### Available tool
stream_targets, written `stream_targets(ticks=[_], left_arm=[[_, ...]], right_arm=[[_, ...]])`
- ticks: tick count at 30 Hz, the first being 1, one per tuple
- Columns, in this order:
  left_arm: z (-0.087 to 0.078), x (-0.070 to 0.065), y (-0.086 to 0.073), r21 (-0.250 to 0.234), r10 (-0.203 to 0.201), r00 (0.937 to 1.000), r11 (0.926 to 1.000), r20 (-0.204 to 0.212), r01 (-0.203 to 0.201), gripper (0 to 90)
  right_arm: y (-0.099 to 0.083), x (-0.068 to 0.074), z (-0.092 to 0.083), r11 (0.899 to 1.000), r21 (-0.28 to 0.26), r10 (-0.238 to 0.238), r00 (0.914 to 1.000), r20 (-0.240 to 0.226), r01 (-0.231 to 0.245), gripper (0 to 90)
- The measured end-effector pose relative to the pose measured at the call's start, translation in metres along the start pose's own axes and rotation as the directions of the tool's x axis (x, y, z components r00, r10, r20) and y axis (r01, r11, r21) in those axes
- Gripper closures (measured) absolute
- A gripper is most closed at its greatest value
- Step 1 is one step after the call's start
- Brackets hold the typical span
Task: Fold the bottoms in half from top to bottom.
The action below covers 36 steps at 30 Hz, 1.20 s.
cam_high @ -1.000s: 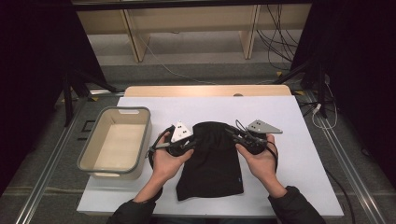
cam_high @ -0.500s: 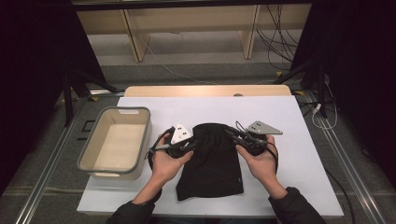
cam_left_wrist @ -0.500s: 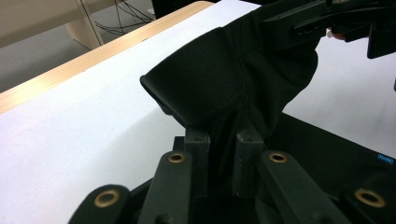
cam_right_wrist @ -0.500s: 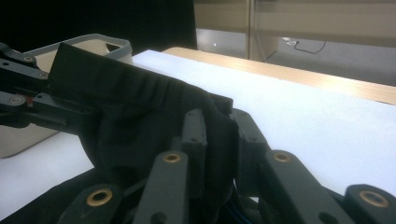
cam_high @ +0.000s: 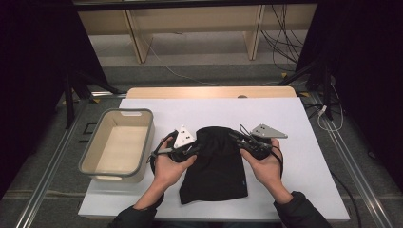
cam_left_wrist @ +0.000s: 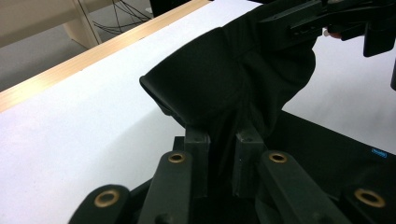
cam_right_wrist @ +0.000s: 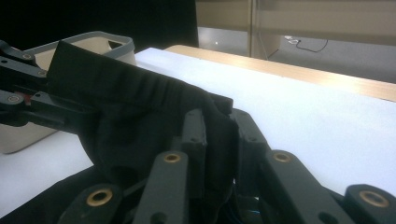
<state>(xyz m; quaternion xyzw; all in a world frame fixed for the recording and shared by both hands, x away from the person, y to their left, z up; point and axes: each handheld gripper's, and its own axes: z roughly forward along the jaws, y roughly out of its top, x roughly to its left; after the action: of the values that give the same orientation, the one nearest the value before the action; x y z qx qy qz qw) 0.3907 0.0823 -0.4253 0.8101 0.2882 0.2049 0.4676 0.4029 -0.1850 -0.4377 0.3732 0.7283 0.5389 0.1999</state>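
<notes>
A black garment lies near the middle of the white surface, its lower part spread flat toward the near edge and its far edge lifted off the surface. That raised edge is pinched at two points: the fingers of the left gripper are closed on a fold at its left end, and those of the right gripper are clamped on a bunched fold at its right end. Between the two holds the cloth sags and creases, so it is judged to be soft, limp and light, with no stiffness of its own. It is unlikely to break but may slide out of a shallow pinch, so a thick fold or the hemmed edge is best taken. A grey-rimmed bin stands by the left edge, well apart from the garment.
</notes>
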Motion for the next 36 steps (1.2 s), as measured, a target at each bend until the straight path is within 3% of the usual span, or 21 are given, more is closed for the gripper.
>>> stream_targets(ticks=[36], left_arm=[[-0.0047, -0.0047, -0.0028, 0.015, 0.018, 0.9997, 0.9997, 0.014, -0.018, 79.3]], right_arm=[[-0.0039, 0.0040, -0.0030, 1.000, 0.010, 0.000, 0.9999, -0.015, 0.001, 78.0]])
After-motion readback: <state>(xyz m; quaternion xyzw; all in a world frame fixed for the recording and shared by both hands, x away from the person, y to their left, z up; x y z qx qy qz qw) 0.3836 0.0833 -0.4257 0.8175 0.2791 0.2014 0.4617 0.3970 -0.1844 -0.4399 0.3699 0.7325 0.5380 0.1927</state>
